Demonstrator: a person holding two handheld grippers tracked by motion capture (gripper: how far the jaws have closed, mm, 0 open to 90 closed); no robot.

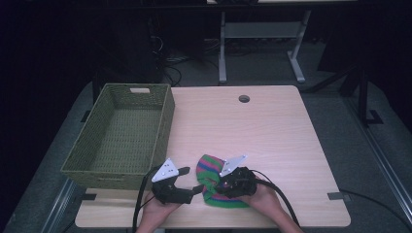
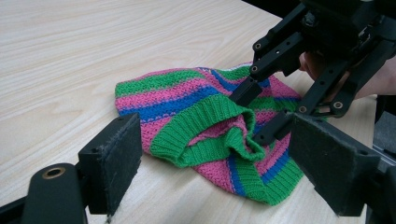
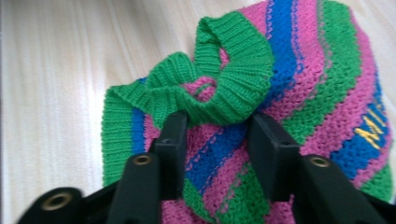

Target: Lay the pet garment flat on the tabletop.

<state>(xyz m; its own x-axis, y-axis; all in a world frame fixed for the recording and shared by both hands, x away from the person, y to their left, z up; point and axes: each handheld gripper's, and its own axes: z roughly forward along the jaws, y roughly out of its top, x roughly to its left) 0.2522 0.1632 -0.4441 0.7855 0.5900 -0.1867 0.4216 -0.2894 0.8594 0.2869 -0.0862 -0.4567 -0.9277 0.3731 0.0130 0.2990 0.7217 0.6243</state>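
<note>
Striped knitted hat (image 2: 205,126) lies between the right gripper's (image 3: 217,140) parted jaws, left gripper (image 2: 215,163) gaping nearby; loose ribbing could slip free.

We hold our left black two-jaw gripper (image 1: 187,180) spread wide; our right black two-jaw gripper (image 3: 217,140), just right, stands part-open.
</note>
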